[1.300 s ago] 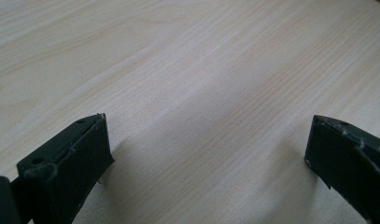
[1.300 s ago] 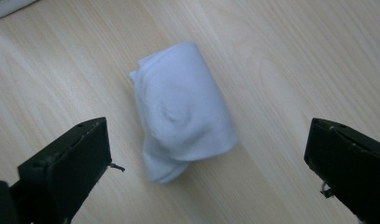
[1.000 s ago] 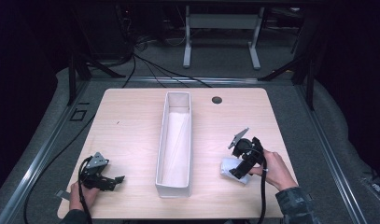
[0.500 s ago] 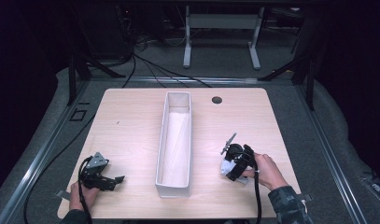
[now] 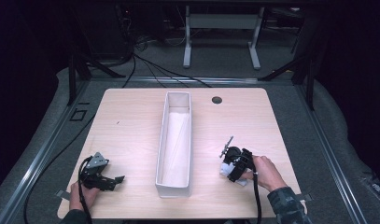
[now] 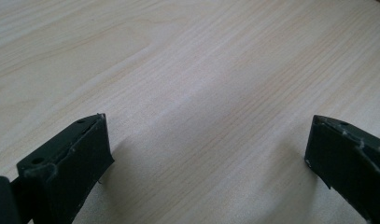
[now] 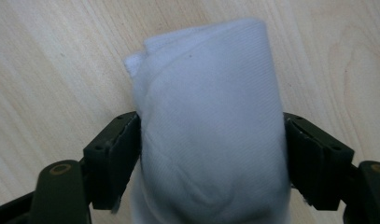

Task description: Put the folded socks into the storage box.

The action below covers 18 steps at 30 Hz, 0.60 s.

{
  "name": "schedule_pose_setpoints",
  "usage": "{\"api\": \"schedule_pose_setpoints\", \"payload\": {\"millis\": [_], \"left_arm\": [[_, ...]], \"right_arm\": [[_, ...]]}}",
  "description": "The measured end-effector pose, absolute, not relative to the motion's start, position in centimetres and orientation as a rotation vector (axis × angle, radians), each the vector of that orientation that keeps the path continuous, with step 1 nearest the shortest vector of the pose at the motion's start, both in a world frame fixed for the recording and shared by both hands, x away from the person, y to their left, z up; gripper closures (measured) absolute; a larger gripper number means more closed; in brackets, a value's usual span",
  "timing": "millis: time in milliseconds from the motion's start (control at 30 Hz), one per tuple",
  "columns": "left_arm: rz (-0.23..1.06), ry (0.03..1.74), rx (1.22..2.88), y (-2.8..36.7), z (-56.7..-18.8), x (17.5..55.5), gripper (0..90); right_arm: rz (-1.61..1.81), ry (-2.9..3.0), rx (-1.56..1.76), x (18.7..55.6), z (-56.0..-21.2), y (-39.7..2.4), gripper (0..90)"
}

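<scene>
— What is the right tool [image 7: 211, 149] doing?
— Its two black jaws squeeze a rolled white cloth [image 7: 211, 126], one on each side. The cloth lies on the tabletop [image 5: 131, 121], to the right of the long white box [image 5: 174, 140].
— And the left tool [image 6: 206, 149]?
— Its jaws are wide apart, low over bare wood near the front left corner, with nothing between them.

My surface [image 5: 131, 130] looks like pale wood laminate, smooth and matt, with fine grain. Between my right claw [image 7: 211, 144] jaws I see white woven cloth [image 7: 211, 121], soft and finely ribbed. Both claws, the left claw [image 6: 206, 154] too, look like matt black plastic, scuffed at the edges.
</scene>
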<state>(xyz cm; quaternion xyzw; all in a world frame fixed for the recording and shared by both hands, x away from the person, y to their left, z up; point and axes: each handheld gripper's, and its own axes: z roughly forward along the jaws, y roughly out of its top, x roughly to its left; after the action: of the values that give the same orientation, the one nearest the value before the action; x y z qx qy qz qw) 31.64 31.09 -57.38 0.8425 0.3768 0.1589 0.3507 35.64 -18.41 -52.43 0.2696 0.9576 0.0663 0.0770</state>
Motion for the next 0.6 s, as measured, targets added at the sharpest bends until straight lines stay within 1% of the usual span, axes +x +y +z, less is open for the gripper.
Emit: {"api": "schedule_pose_setpoints", "payload": {"millis": [200,367,533,600], "left_arm": [[0.412,0.976,2.181,31.09,-57.38,31.63,0.1],[0.412,0.976,2.182,31.09,-57.38,31.63,0.2],[0.412,0.976,2.181,31.09,-57.38,31.63,0.2],[0.412,0.976,2.182,31.09,-57.38,31.63,0.2]], "right_arm": [[0.15,2.856,0.796,35.62,-52.57,-18.35,28.9],[0.121,2.845,0.786,35.48,-52.71,-18.19,33.8],[0.142,2.847,0.794,35.25,-52.65,-18.24,42.3],[0.15,2.852,0.792,35.23,-52.63,-18.3,44.4]]}}
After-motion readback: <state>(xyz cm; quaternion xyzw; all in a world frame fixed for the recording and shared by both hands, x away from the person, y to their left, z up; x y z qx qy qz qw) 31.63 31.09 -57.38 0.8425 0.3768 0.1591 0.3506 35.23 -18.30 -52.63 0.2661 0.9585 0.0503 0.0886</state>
